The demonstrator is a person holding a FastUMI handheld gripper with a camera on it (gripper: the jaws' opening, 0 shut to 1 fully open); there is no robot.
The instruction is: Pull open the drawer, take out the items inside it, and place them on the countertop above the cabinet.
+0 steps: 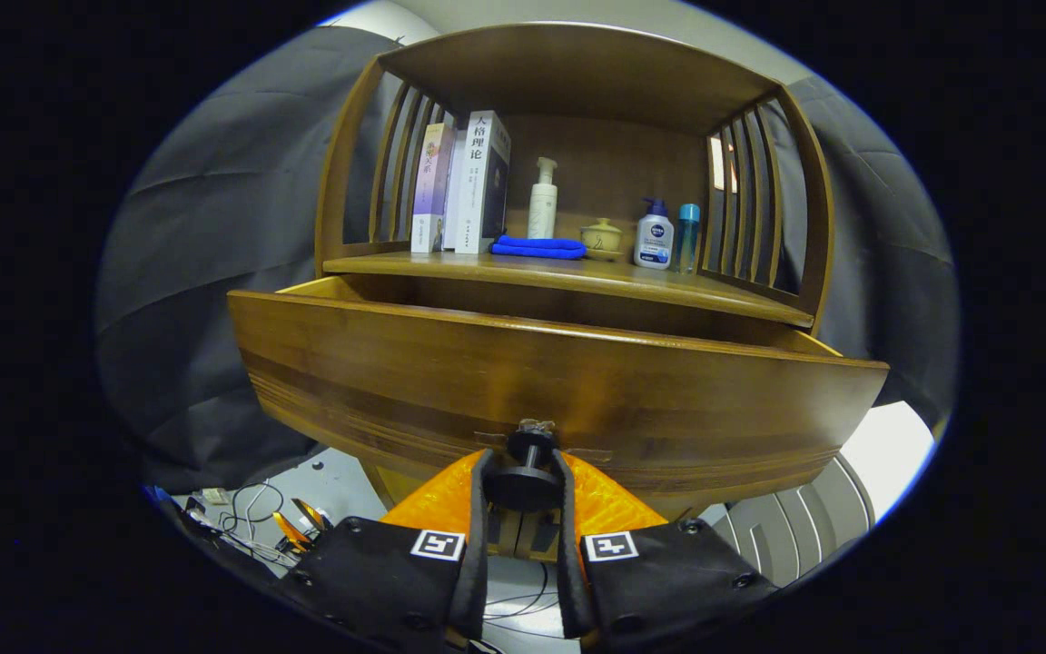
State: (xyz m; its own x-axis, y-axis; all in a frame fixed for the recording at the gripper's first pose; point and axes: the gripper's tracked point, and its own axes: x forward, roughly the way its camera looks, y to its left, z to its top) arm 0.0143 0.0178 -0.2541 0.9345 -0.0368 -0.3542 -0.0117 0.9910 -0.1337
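Observation:
A wooden cabinet stands in front of me with its drawer (559, 381) pulled partly out toward me. The drawer's wide front panel hides whatever lies inside. A dark round knob (527, 472) juts from the middle of that panel, low down. My gripper (523, 481) is shut on the knob, one finger pressing on each side of it. The countertop (568, 277) above the drawer is the wooden shelf just behind the drawer's top edge.
On the countertop stand three books (464, 186), a white pump bottle (542, 200), a folded blue cloth (538, 247), a small lidded pot (602, 238), a white-and-blue bottle (655, 236) and a blue bottle (687, 236). Slatted side walls flank the shelf. Cables (251, 522) lie on the floor, lower left.

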